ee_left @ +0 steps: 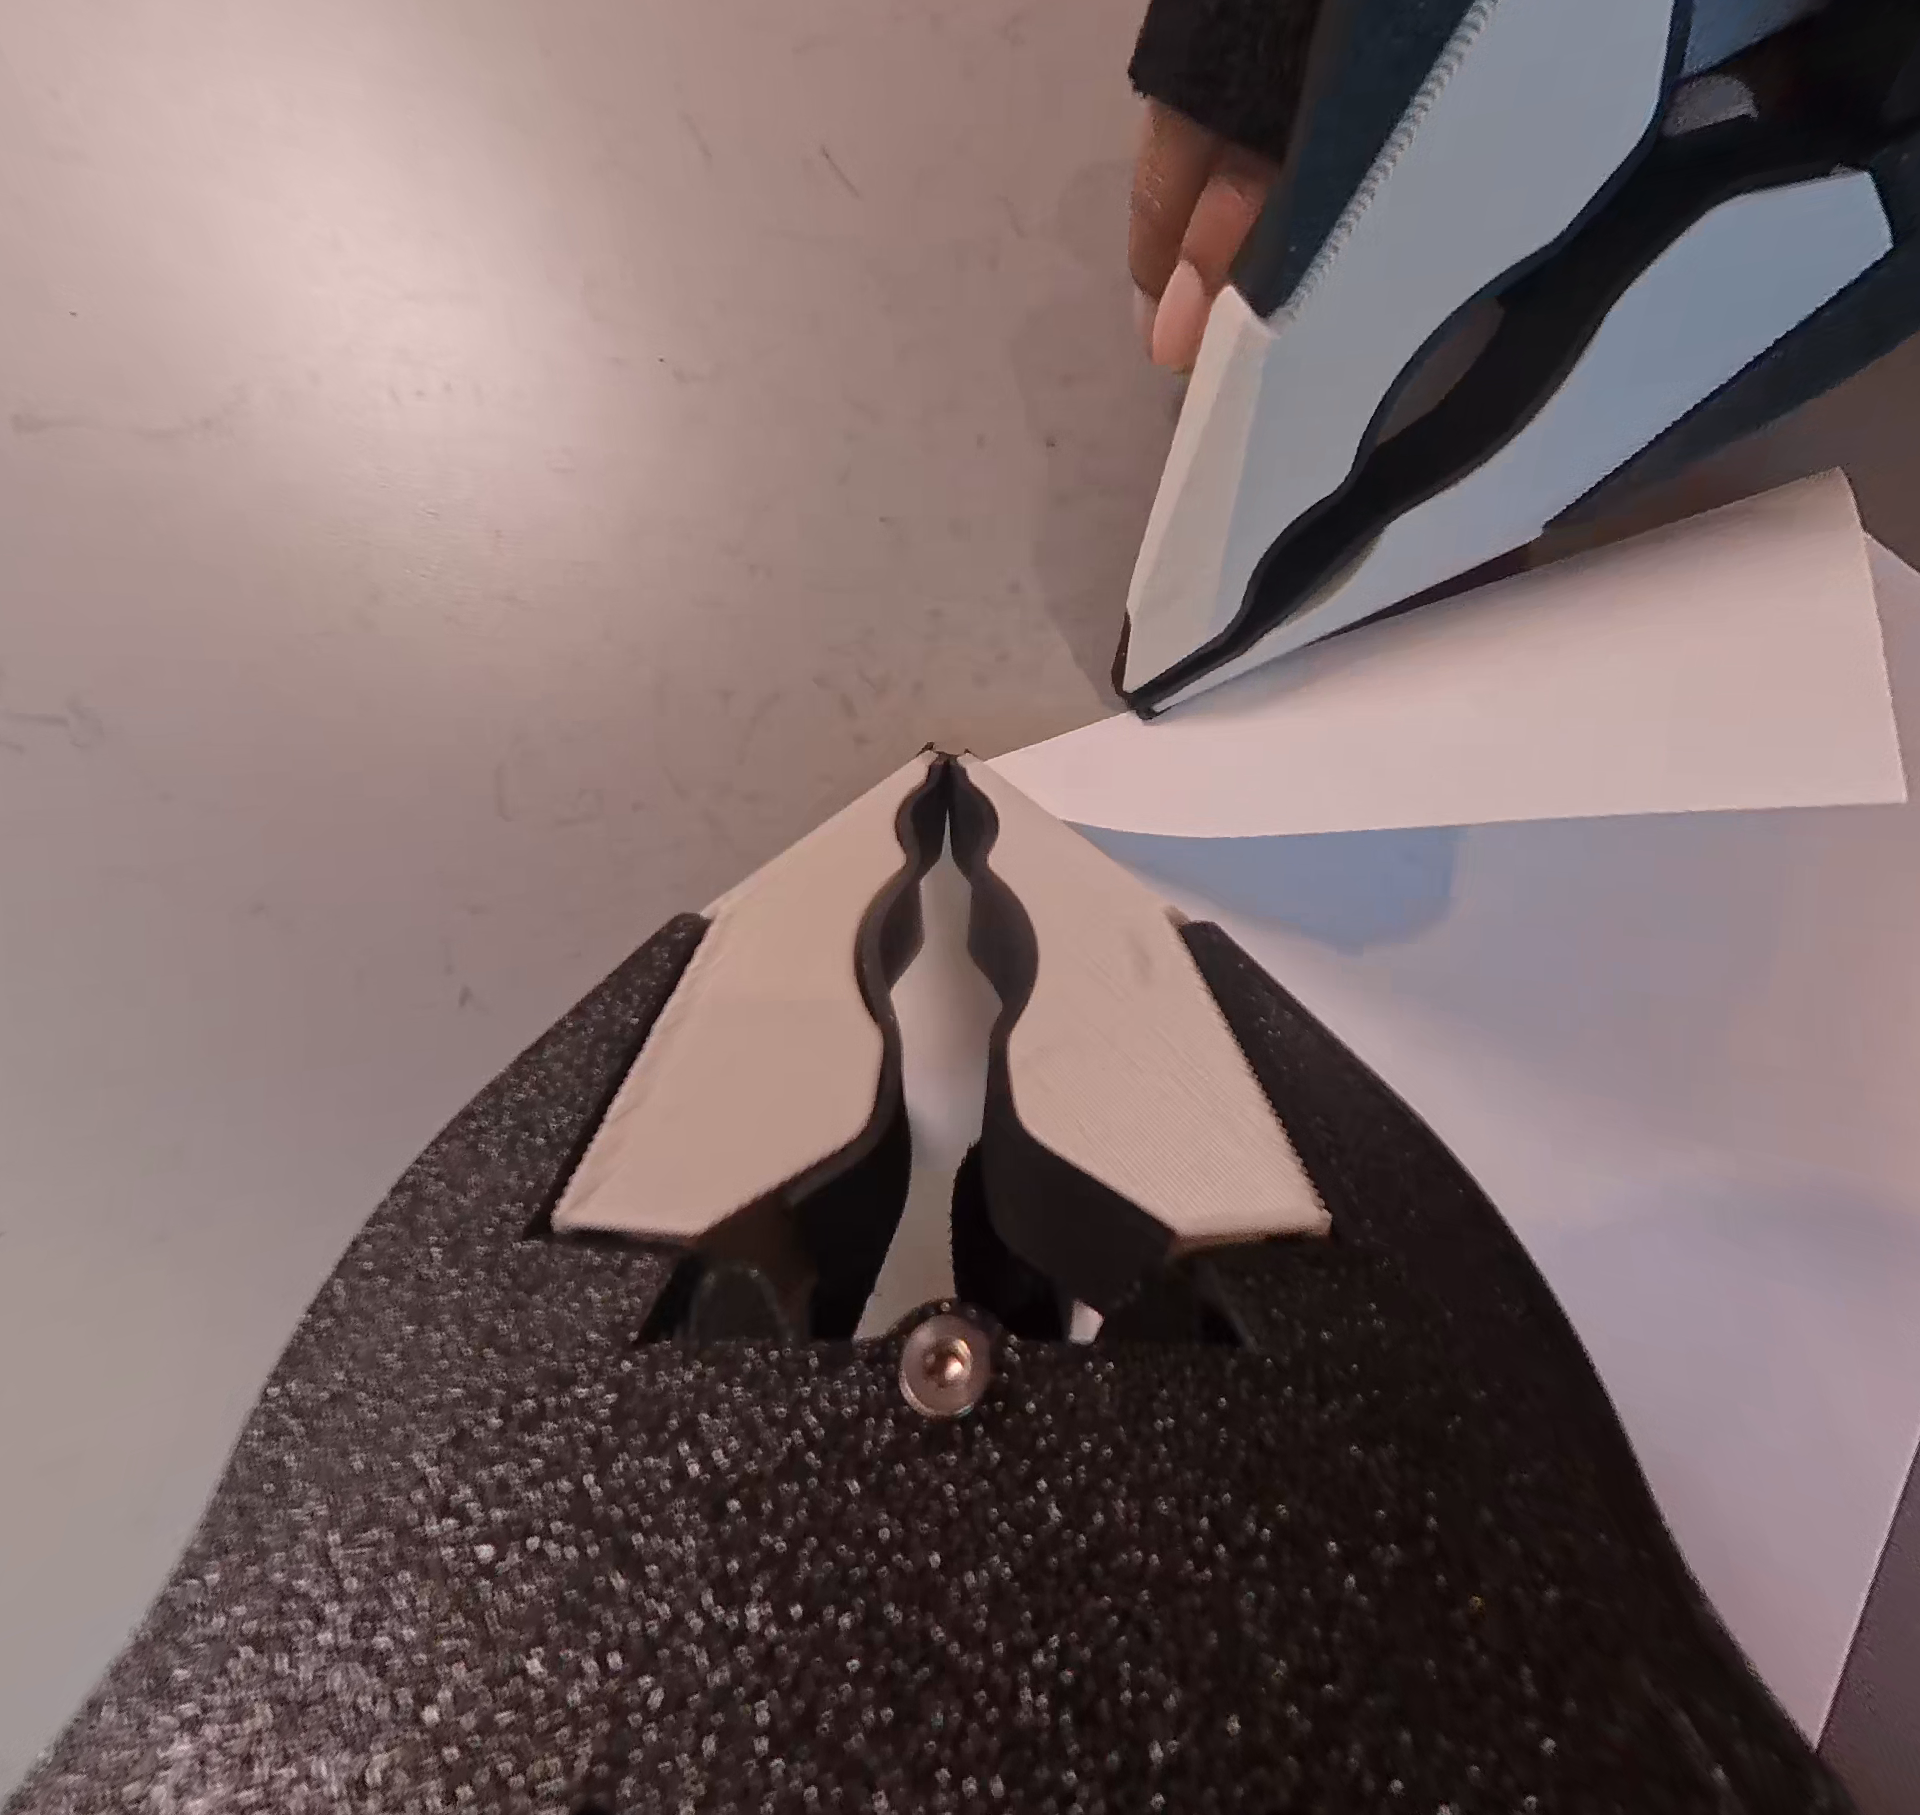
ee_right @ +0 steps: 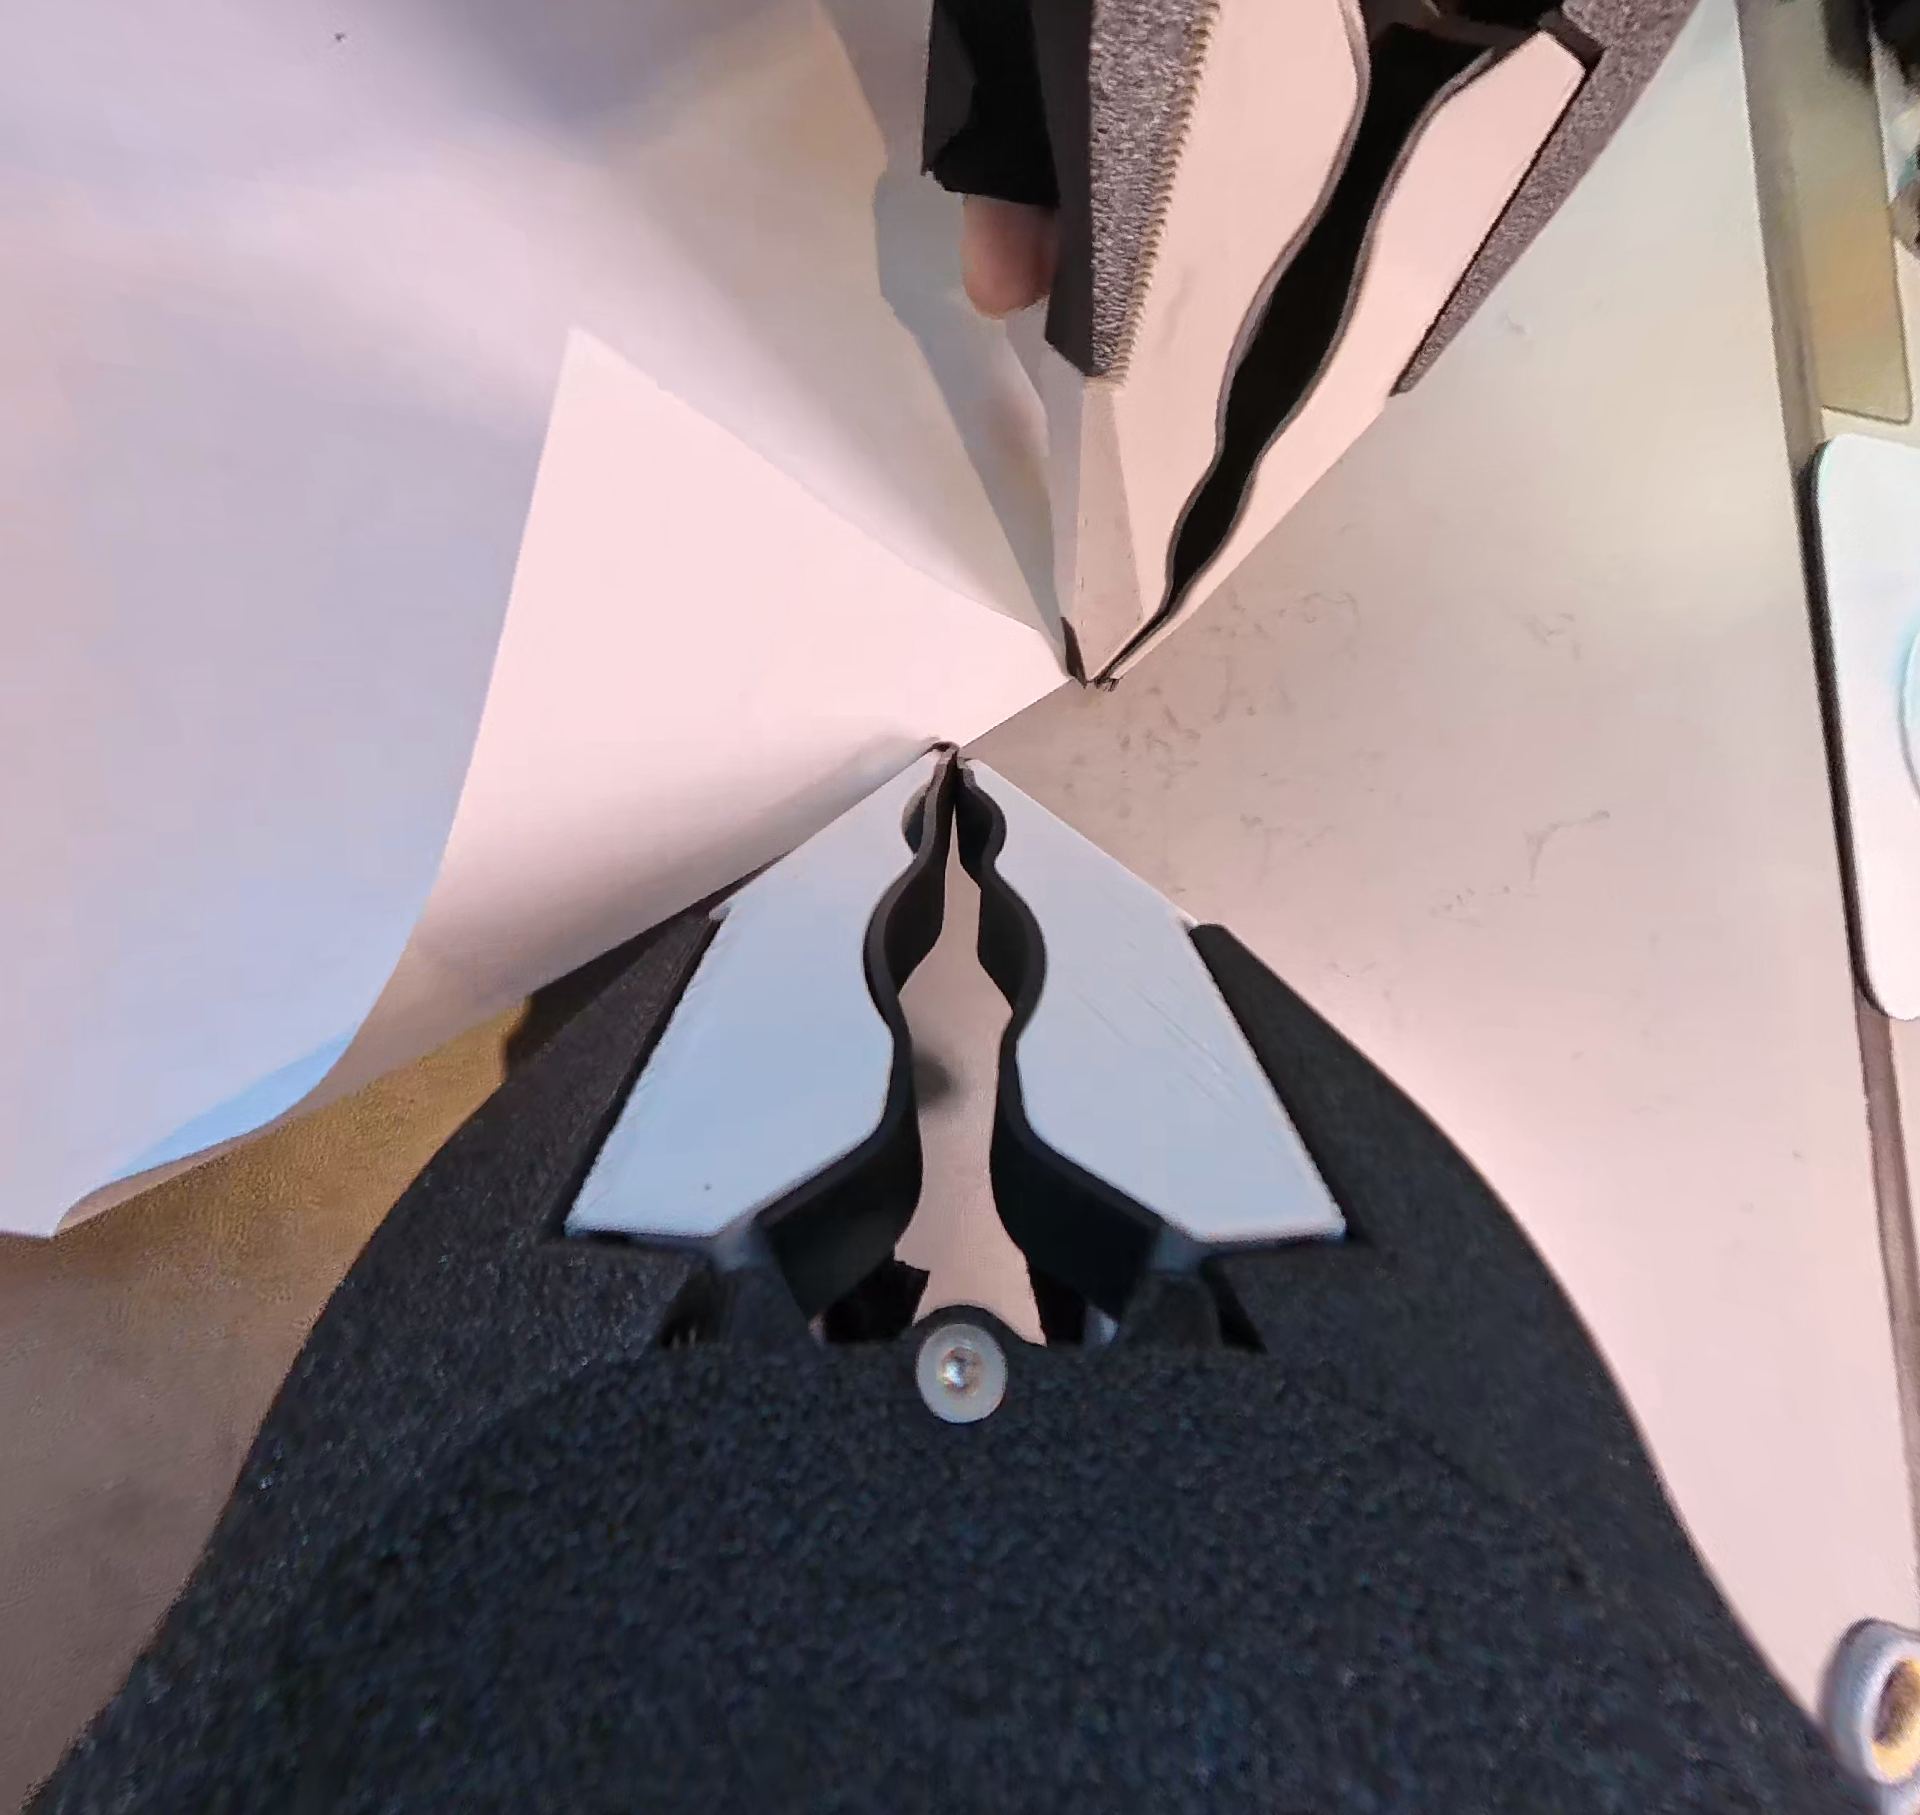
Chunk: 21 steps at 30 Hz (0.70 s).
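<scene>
While both grippers pinch paper (ee_left: 1455, 757), right-view pad (ee_right: 1870, 726)

- A white sheet of paper (ee_left: 1558, 1090), thin and unmarked, lies on the pale, scuffed worktop (ee_left: 520, 415).
- One corner of it is turned over in a flat, pointed triangular flap (ee_left: 1507, 716); the flap's tip lies just ahead of the left gripper (ee_left: 945, 755), whose jaws are closed tip to tip.
- The right gripper (ee_left: 1138, 705), jaws also pressed together, has its tips at that same point of the flap.
- In the right wrist view, the sheet's near edge (ee_right: 312, 1038) curls up off the worktop.
</scene>
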Available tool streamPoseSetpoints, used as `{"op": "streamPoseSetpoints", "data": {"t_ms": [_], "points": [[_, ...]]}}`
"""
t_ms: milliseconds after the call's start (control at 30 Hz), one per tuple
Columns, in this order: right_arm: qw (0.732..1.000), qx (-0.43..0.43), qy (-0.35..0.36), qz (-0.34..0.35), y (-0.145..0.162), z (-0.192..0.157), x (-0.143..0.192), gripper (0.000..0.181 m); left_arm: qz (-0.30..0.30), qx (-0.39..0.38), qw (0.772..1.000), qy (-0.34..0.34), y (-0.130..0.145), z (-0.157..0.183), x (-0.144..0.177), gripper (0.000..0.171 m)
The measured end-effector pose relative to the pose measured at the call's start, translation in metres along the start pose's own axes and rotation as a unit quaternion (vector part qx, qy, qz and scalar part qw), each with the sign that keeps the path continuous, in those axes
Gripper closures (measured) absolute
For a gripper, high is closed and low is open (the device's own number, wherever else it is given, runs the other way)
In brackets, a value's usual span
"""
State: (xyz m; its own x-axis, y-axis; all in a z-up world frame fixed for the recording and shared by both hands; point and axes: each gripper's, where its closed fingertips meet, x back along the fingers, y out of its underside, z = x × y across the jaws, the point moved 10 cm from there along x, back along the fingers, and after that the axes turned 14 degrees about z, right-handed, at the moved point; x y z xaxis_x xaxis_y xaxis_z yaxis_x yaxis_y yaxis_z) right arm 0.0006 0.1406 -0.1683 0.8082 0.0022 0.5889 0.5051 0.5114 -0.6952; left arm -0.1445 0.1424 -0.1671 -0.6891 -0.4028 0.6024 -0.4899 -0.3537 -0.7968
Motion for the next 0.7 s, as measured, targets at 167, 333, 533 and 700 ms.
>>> {"op": "streamPoseSetpoints", "data": {"t_ms": [167, 333, 533, 700], "points": [[0.997, 0.071, 0.011, -0.011, -0.004, -0.011, 0.001, 0.181, 0.001, -0.004, 1.0, -0.006, 0.0, 0.001, 0.0, 0.171], [0.987, 0.156, 0.019, -0.027, -0.01, -0.022, 0.0, 0.181, 0.003, -0.009, 1.0, -0.012, 0.001, 0.003, 0.0, 0.171], [0.985, 0.168, 0.016, -0.034, -0.011, -0.026, 0.002, 0.181, 0.006, -0.009, 1.0, -0.014, 0.001, 0.003, 0.0, 0.171], [0.988, 0.15, 0.031, -0.03, -0.011, -0.034, 0.005, 0.181, 0.007, -0.009, 1.0, -0.016, 0.001, 0.003, 0.0, 0.171]]}}
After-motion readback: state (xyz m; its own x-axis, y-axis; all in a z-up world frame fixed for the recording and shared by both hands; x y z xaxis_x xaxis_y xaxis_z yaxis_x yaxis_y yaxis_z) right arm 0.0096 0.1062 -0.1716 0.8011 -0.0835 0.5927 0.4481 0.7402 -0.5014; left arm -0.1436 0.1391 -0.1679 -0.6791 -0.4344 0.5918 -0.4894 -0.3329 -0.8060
